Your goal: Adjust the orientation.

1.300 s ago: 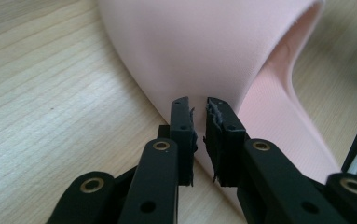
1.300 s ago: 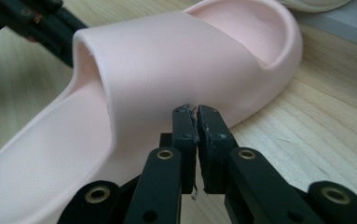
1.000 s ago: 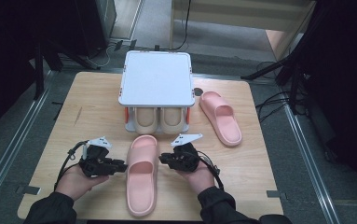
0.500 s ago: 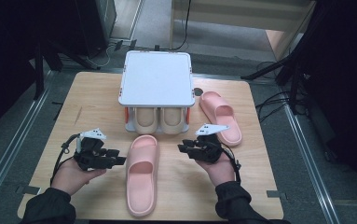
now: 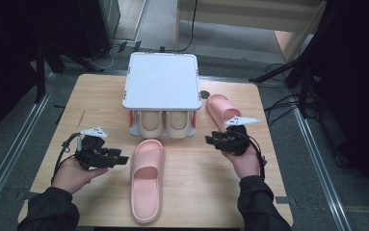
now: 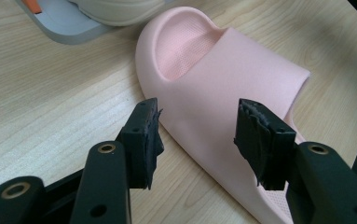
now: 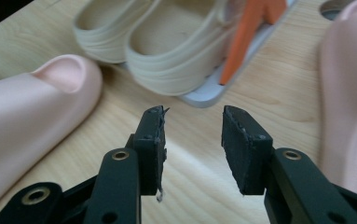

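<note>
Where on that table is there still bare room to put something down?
Bare wood lies along the table's left side, left of the rack, and at the front right, between the near slipper and the right forearm. It is crowded at the rack's front, and at the far right, where the other slipper lies.

2 pink slippers [image 5: 147, 180], 2 beige slippers [image 5: 151, 124], 1 shoe rack [image 5: 162, 86], 1 table [image 5: 100, 96].

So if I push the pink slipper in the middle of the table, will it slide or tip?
The pink slipper lies flat on its wide sole, so it would likely slide, not tip. Its thick, foam-like strap suggests that it is light and slightly bendy.
</note>
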{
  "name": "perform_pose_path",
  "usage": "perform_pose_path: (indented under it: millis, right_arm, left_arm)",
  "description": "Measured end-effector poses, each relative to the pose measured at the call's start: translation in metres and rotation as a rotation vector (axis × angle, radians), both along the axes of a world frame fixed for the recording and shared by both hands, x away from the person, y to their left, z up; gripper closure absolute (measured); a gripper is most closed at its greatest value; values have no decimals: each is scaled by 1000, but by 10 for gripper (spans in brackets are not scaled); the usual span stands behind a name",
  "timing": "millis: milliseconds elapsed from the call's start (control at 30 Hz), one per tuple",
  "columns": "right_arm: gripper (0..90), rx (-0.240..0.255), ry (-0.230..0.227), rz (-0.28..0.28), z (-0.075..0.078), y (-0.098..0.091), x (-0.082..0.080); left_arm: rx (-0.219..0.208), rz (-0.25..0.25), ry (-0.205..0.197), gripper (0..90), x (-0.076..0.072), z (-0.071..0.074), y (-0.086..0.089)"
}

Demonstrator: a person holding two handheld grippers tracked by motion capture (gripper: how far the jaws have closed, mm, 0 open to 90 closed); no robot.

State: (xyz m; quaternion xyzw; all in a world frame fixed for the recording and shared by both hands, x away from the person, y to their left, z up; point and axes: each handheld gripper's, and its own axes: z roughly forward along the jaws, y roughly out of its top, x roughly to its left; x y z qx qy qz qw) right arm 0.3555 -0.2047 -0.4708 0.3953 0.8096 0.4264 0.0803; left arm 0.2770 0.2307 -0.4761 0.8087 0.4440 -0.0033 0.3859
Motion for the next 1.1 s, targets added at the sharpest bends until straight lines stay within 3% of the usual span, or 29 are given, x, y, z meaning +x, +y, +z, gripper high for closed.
perform_pose_path:
  millis: [133, 467, 1100]
  right_arm:
    - [584, 13, 4, -27, -3, -12, 16]
    - [560, -10, 35, -92, -17, -30, 51]
    - [553, -38, 70, -191, -34, -40, 97]
  left_arm:
    - [4, 5, 1, 476, 0, -1, 2]
    - [5, 20, 5, 461, -5, -2, 6]
    - [-3, 76, 16, 455, -25, -5, 22]
